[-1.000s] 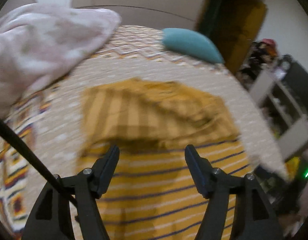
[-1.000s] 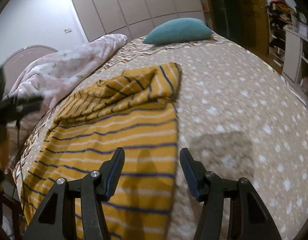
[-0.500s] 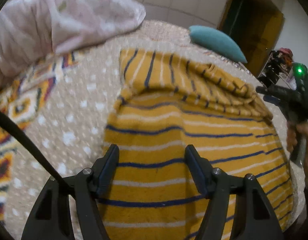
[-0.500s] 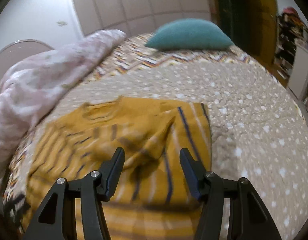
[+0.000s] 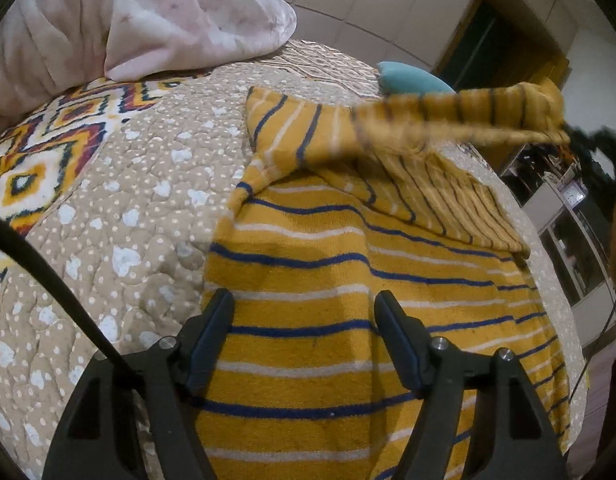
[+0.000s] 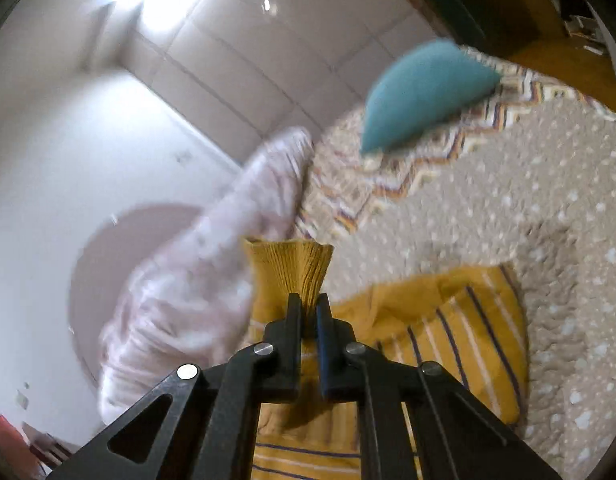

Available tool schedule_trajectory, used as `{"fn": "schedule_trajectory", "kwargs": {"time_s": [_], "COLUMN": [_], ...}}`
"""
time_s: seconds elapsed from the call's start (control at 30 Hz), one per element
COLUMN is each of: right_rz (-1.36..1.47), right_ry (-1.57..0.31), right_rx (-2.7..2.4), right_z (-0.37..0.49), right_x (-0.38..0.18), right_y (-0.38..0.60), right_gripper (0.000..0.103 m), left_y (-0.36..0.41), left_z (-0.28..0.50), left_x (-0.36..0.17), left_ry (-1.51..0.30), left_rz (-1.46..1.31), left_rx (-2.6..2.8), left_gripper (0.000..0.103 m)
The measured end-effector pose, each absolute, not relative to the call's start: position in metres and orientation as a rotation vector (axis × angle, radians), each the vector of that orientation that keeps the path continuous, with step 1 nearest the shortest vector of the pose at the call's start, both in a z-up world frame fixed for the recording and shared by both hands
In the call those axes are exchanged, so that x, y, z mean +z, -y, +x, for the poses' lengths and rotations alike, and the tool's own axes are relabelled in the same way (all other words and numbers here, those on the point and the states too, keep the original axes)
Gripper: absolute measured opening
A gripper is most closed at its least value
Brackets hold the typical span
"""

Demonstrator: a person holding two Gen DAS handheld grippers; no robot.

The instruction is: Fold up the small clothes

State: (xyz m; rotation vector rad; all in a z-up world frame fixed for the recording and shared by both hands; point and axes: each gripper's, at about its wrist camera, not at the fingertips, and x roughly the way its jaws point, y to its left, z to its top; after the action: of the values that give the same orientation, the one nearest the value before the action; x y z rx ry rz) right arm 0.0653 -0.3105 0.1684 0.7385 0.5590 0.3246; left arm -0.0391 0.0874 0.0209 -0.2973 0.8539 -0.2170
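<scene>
Here we see our right claw (image 6: 307, 308) clamped tight on the ribbed cuff (image 6: 288, 266) of the yellow striped sweater (image 5: 308, 280), lifting that sleeve toward two o'clock. Our left claw (image 5: 303, 312) is opening above the sweater's body, gripping nothing. The sweater lies on the bed (image 5: 119, 216).

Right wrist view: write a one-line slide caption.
Right gripper pinches the ribbed cuff of a yellow striped sweater, lifting it above the quilted bed.
</scene>
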Motion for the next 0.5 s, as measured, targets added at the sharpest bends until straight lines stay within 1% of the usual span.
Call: {"fn": "schedule_trajectory", "kwargs": {"time_s": [0.03,0.07,0.1,0.2,0.27,0.37,0.47,0.5], "right_rz": [0.709,0.667,0.625,0.510,0.517,0.494,0.389,0.361], "right_ry": [-0.556,-0.586,-0.637,-0.864,-0.895,-0.869,-0.829,-0.819], "right_rx": [0.261,0.196,0.144,-0.023,-0.054,-0.083,-0.050,-0.022], "right_z": [0.056,0.054,0.055,0.057,0.049,0.038,0.039,0.041], "right_x": [0.166,0.158,0.146,0.086,0.067,0.071,0.096,0.102], "right_y": [0.315,0.318,0.318,0.325,0.330,0.328,0.303,0.292], "right_gripper": [0.008,0.010,0.011,0.011,0.013,0.014,0.015,0.018], "left_y": [-0.087,-0.087,-0.087,-0.088,-0.089,-0.089,-0.091,-0.091], "left_z": [-0.039,-0.039,-0.039,-0.040,-0.041,-0.042,-0.042,-0.042], "left_x": [0.021,0.022,0.022,0.022,0.022,0.022,0.022,0.022], "left_ry": [-0.854,-0.854,-0.854,-0.850,-0.847,-0.846,-0.842,-0.840], "left_rz": [-0.297,-0.298,-0.299,-0.310,-0.321,-0.325,-0.332,-0.338], "left_rx": [-0.217,-0.217,-0.217,-0.223,-0.226,-0.228,-0.231,-0.233], "left_gripper": [0.071,0.071,0.071,0.071,0.071,0.071,0.071,0.071]}}
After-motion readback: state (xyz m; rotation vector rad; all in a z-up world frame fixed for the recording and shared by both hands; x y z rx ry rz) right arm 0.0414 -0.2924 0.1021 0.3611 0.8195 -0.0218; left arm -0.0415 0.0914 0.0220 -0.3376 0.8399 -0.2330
